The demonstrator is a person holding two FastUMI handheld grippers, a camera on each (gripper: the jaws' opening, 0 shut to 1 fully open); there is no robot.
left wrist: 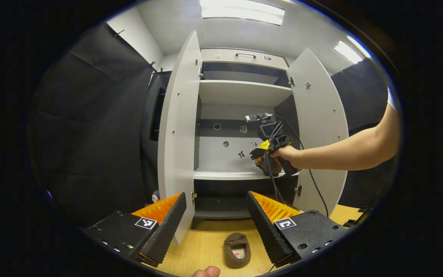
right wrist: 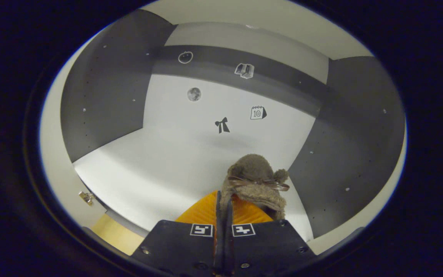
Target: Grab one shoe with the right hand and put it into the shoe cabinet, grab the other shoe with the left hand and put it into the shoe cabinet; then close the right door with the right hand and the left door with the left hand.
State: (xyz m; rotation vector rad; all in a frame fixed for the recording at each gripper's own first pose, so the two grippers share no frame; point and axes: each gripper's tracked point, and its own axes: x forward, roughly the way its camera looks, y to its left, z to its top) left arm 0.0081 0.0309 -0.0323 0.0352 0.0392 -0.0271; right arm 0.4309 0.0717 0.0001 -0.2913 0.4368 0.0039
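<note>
Progress: the first shoe is pinched at its collar between the right gripper fingers, which are pressed nearly together on it. It hangs over the white shelf inside the shoe cabinet, right of centre; we cannot tell whether its sole touches the shelf yet. From the left gripper view, the right gripper and the hand holding it reach in at middle-shelf height.

Not yet done: release of this shoe; the second shoe lies on the wooden floor in front of the cabinet, between and below the left gripper fingers, which are spread wide and hold nothing. Both doors stand open.

Room: the shelf is bare to the left of the held shoe, so we judge there is space for the second one. The grey side wall sits near the shoe's right. The left door edge stands just beside the left finger; the right door flanks the outstretched arm.
</note>
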